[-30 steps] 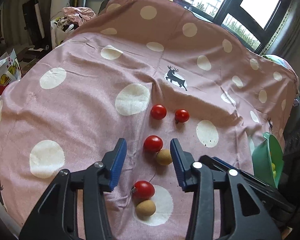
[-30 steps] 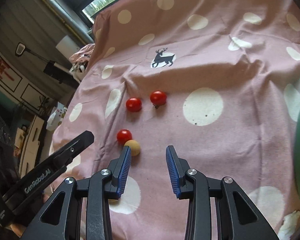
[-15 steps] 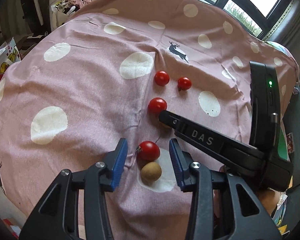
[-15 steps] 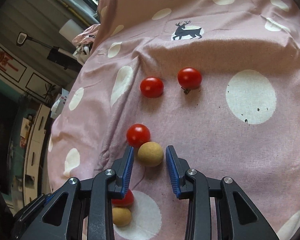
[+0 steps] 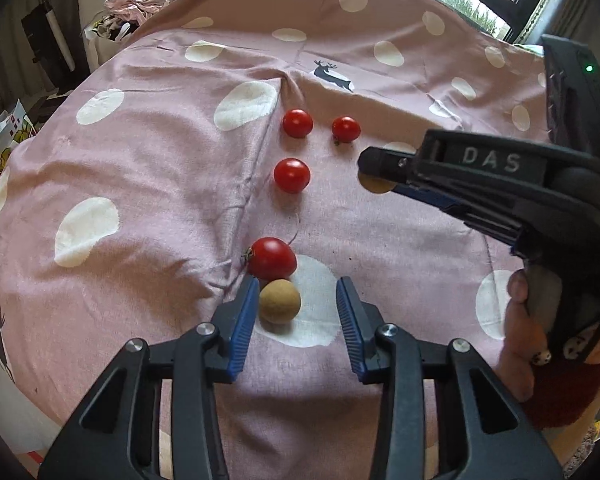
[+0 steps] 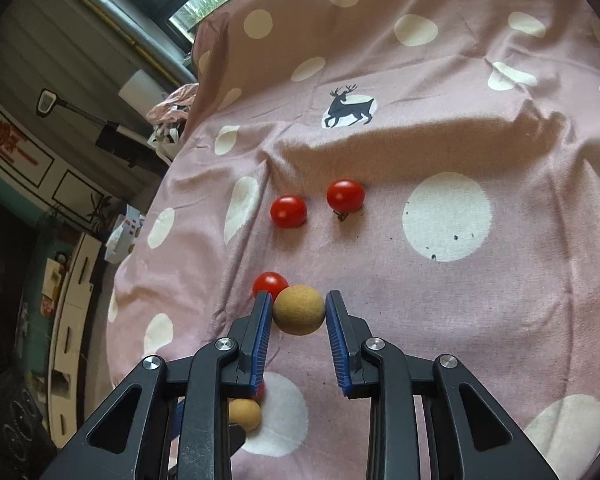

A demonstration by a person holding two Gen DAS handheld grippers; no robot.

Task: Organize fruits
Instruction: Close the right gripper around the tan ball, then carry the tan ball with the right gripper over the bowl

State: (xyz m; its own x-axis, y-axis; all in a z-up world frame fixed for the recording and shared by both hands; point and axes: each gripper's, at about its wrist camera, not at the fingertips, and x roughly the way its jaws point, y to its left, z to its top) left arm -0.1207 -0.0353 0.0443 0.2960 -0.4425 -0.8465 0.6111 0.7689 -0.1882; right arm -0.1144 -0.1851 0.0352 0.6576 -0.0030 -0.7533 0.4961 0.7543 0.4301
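Note:
Several red tomatoes lie on the pink dotted cloth (image 5: 148, 168); one tomato (image 5: 271, 258) rests just beyond a tan round fruit (image 5: 280, 301). My left gripper (image 5: 296, 312) straddles that tan fruit with its jaws closing. The left pad is about touching the fruit, and a clear gap remains at the right pad. My right gripper (image 6: 298, 312) has its jaws closing onto a second tan fruit (image 6: 299, 310), with both blue pads against it. In the left wrist view the right gripper (image 5: 374, 172) reaches in from the right with this fruit (image 5: 374, 189) under its tips.
Two tomatoes (image 6: 288, 211) (image 6: 345, 196) sit side by side farther back, and a third (image 6: 270, 284) is behind my right gripper's left finger. A person's hand (image 5: 518, 320) holds the right gripper. Bags and clothes (image 5: 136, 2) crowd the floor to the left, beyond the cloth's edge.
My left gripper came down and forward over the near tan fruit, its jaws narrowing. My right gripper closed on the far tan fruit, which now sits away from its neighbouring tomato.

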